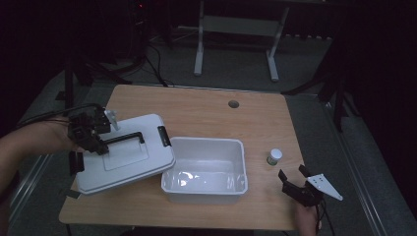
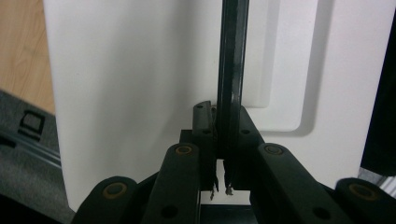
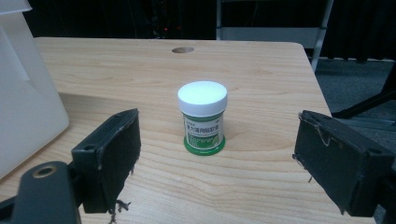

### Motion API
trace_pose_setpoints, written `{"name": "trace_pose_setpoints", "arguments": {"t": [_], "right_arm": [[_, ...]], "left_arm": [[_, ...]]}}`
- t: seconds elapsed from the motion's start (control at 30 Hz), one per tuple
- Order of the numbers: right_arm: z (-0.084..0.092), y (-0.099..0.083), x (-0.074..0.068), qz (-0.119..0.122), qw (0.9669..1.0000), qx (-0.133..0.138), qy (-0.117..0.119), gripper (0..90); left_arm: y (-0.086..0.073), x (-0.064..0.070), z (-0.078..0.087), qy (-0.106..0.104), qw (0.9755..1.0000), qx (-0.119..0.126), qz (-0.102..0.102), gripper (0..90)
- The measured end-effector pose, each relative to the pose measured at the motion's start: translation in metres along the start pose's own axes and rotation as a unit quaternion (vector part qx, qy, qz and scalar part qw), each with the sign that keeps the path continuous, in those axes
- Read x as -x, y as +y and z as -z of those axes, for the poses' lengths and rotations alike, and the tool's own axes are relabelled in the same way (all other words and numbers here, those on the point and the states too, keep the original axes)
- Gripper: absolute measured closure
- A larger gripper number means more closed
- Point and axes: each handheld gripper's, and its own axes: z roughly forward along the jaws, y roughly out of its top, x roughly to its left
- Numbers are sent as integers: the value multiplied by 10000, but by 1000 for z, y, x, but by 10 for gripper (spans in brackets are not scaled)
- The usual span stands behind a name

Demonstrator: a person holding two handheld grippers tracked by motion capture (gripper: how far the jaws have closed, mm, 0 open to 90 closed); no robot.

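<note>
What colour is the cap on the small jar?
White cap on the jar, clearest in the right gripper view.

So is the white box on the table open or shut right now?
Open. The box shows a bare inside, and its lid sits off to the side, tilted, with the left claw shut on the lid's black handle.

A white plastic box lid [image 1: 128,155] with a black handle [image 1: 123,138] is lying beside a white plastic tub [image 1: 206,169] on a pale wood-grain desk [image 1: 206,110]. A small jar [image 3: 202,117] is showing a white cap and green label.
</note>
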Motion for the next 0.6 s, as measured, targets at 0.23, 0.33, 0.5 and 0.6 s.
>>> {"name": "trace_pose_setpoints", "arguments": {"t": [0.23,0.33,0.5,0.6], "right_arm": [[0,0,0,-1,10000,-7,-6,141],[0,0,0,-7,10000,-5,-3,141],[0,0,0,-10,10000,-9,-8,141],[0,0,0,-5,10000,-9,-13,141]], "left_arm": [[-21,-8,-15,64,9996,-96,267,835],[-30,-11,-29,17,9993,-182,340,835],[-39,-14,-48,-54,9989,-190,422,835],[-40,-14,-55,-133,9988,-162,451,835]]}}
